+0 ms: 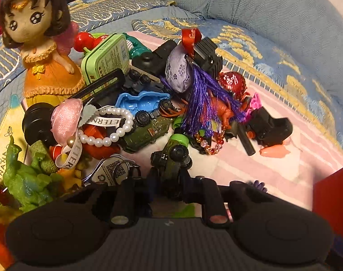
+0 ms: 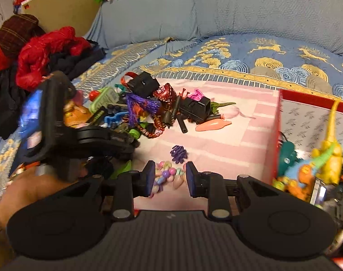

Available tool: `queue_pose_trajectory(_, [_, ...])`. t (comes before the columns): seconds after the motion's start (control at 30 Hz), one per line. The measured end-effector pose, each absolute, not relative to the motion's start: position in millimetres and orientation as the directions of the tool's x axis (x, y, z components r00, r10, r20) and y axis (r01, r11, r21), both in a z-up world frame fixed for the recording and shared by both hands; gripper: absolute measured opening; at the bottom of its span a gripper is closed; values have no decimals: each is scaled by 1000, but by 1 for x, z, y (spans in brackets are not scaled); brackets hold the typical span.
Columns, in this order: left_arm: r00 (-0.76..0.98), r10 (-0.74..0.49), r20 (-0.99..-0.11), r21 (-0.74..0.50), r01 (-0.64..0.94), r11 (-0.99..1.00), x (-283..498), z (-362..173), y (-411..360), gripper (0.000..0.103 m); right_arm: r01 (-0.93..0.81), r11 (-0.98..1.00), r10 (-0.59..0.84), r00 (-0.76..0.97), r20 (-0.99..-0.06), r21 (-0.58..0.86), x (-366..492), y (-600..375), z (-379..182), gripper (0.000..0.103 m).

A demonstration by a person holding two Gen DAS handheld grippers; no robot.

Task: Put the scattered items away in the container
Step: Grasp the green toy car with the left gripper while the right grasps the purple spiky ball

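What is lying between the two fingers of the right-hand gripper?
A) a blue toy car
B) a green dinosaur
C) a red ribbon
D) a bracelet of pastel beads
D: in the right wrist view a bracelet of pastel beads lies on the pink cloth between the fingers of the right gripper, whose pads stand apart from it.

Warm, fairly dim indoor light covers both views, giving a yellowish cast and saturated reds. Shadows are soft and short — darkest under the toy pile (image 1: 162, 103) and around the left view's black gripper body. Both fisheye views bow the sofa back (image 2: 239, 11) into an arc and darken at the corners. The left view is fairly sharp, grainy near the bottom. In the right view, motion blur smears the toys inside the red box (image 2: 281, 94) — and the person's hand (image 2: 33, 187) left of it.
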State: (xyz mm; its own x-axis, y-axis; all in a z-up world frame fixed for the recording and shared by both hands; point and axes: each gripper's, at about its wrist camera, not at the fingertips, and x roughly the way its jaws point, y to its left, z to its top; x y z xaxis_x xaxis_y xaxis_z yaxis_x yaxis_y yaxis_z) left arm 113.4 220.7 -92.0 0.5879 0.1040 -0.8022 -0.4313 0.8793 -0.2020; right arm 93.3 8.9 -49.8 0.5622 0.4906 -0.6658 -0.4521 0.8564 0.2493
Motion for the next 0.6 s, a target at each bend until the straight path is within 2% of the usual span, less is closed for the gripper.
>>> queue_pose_trajectory(0.17, [644,47,-764,-300,-418,857,105,-75,229,19,-438,873,453,566,-689,214,119,35,-74,29])
queue_pose_trajectory(0.33, [667,39,-744,-322,-409,854,107,-70,232,19,-423,886,423,564,-709,192,143,54,-94,36])
queue_pose_trajectory(0.4, [663,36,-748,-325,-413,851,109,-71,234,19,-416,891,407,554,-726,182,150,59,-102,37])
queue_pose_trajectory(0.5, [658,34,-752,-329,-420,846,110,-71,236,19,-426,888,400,533,-746,172,156,65,-111,35])
queue_pose_trajectory(0.57, [658,38,-752,-325,-421,847,110,-70,237,19,-430,892,380,541,-750,141,156,69,-112,24])
queue_pose_trajectory(0.6, [658,43,-752,-319,-421,849,110,-69,237,19,-434,892,373,541,-754,130,156,70,-111,24])
